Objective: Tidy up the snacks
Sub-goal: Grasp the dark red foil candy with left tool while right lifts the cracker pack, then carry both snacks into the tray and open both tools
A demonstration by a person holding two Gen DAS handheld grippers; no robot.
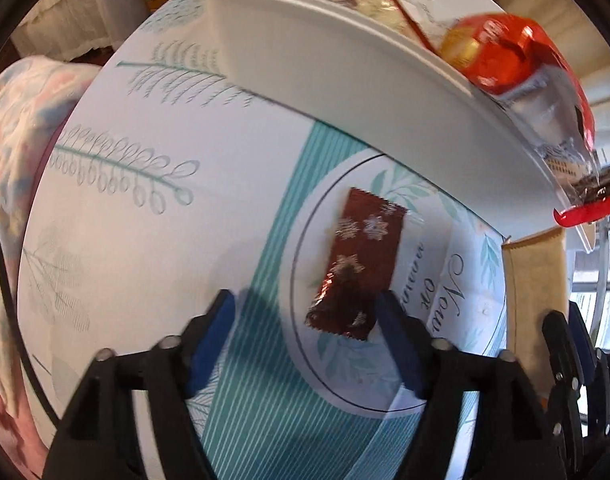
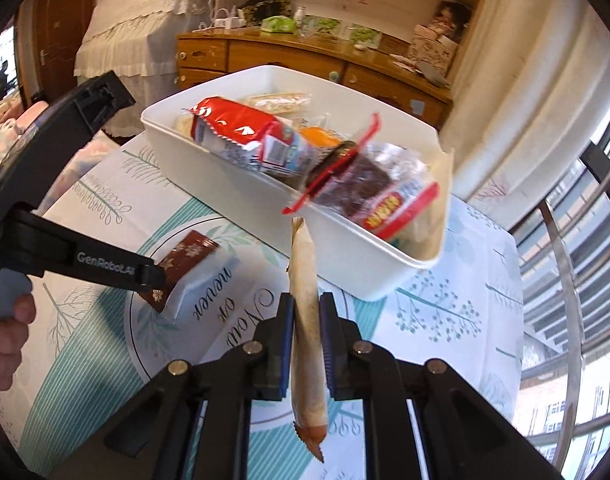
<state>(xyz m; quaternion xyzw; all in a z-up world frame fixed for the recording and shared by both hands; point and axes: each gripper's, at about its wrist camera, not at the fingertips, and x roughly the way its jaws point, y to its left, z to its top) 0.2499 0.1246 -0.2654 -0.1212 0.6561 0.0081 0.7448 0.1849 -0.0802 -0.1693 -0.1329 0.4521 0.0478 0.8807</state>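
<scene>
We are tidying up snacks, and most of the job is looking done. The white plastic box (image 2: 357,264) is sitting near the far edge of the round table with the white and teal leaf-print cover (image 2: 445,320), and it is already holding a pile of snacks: a red and white shiny bag (image 2: 241,128), an orange packet (image 2: 321,136), a clear bag with dark brown pieces and a red strip (image 2: 357,184), and some pale wrapped ones at the back. Two snacks are still waiting outside the box. One is the long, thin tan snack packet (image 2: 305,320). Our right gripper (image 2: 307,344) is pinching it between its blue pads, which are pressing on both flat sides, so it is standing up on its edge just in front of the box's near wall, with its zigzag ends sticking out above and below the pads. We think it is going into the box next. The other is the small dark red foil packet with silver snowflakes (image 1: 355,264). It is lying flat on the table, inside the round ring printed in the middle of the cover. Our left gripper (image 1: 309,312) is pointing down over it with its fingers spread wide apart. The packet's near end is lying between the blue pads, close to the right one, but nothing is squeezing it.
</scene>
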